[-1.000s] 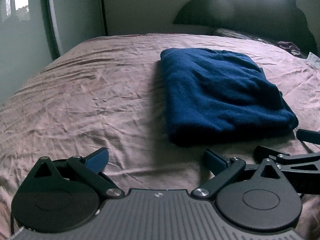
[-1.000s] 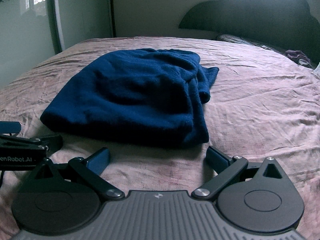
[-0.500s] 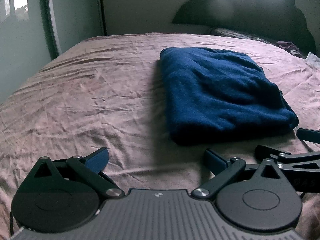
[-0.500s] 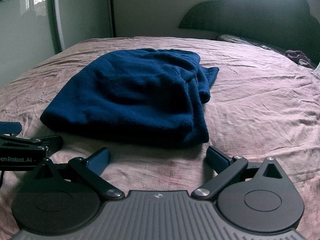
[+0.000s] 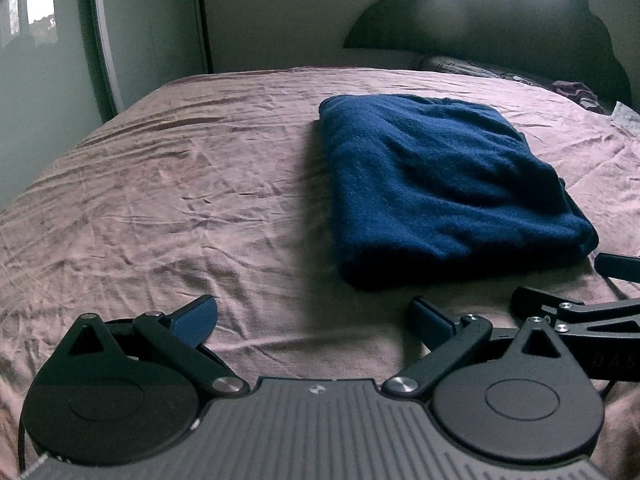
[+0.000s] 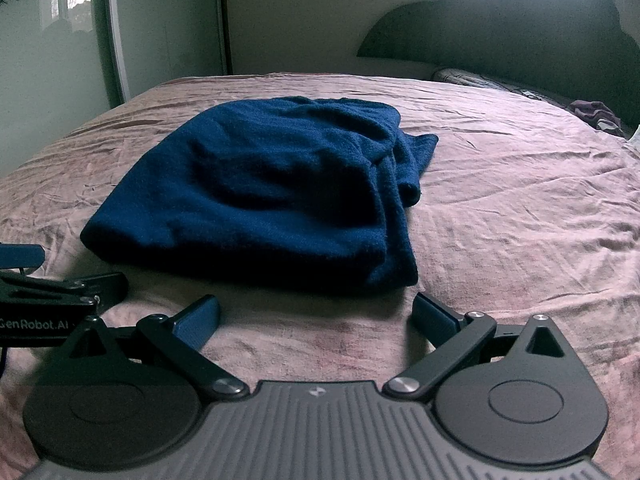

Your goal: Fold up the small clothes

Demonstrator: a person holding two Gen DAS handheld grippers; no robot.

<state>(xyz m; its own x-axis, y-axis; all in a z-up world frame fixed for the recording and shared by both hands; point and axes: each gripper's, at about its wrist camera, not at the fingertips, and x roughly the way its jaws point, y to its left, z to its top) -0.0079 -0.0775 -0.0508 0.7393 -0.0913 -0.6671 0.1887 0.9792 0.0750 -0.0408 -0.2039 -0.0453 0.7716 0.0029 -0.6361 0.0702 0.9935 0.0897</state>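
Hovering low over the near edge of the bed (image 5: 168,184), the left gripper (image 5: 314,318) has its jaws spread wide and holds nothing. The folded navy garment (image 5: 436,184) lies mid-bed, just beyond both tools. The right gripper (image 6: 316,316) is likewise spread apart and empty, just short of the cloth's near fold.
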